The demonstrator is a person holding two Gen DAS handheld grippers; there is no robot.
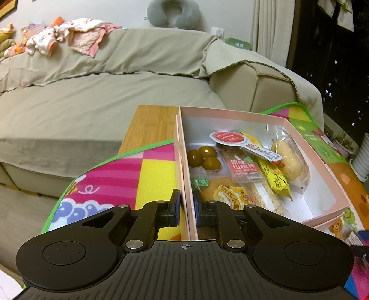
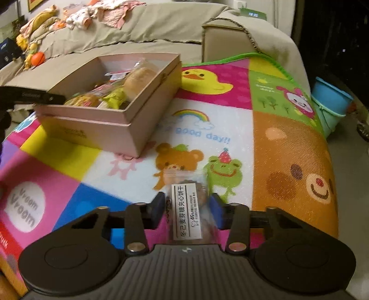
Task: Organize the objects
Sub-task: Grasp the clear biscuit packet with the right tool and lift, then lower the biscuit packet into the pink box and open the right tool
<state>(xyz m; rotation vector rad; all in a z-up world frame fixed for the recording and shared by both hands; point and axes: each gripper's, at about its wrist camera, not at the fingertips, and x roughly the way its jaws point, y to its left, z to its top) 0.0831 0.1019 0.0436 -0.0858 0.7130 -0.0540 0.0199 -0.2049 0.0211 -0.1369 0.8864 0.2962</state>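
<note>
**mat_watcher:** Starting closest in. The right gripper (image 2: 187, 208) has a clear biscuit packet (image 2: 186, 207) with a white label sitting between its blue pads. Jaws look closed in on it, both pads right up against the wrapper, so I'd call that clamped on the packet. The packet pokes out forward over the cartoon play mat (image 2: 230, 129), just above the bear and frog drawings.

**boxlurker:** And the left one?

**mat_watcher:** The left gripper (image 1: 186, 204) is pinched on the near side wall of the pink box (image 1: 184, 147), one pad outside, one inside, jaws nearly together with only the cardboard between them. You can see its black body at the box's left edge in the right wrist view too.

**boxlurker:** What's in the box?

**mat_watcher:** Snacks. Three green-brown round sweets (image 1: 204, 157), a red-and-white hawthorn packet (image 1: 244, 167), a yellow stick packet (image 1: 272, 170), a wrapped bun (image 1: 288, 159), and a red-lidded jelly cup (image 1: 228, 138) lying on top. The box sits on the mat, well apart from the biscuit packet, left and further back.

**boxlurker:** Behind that?

**mat_watcher:** A beige sofa (image 1: 92, 103) with baby clothes (image 1: 69, 34) piled on the backrest and a grey neck pillow (image 1: 174, 13) above.
</note>
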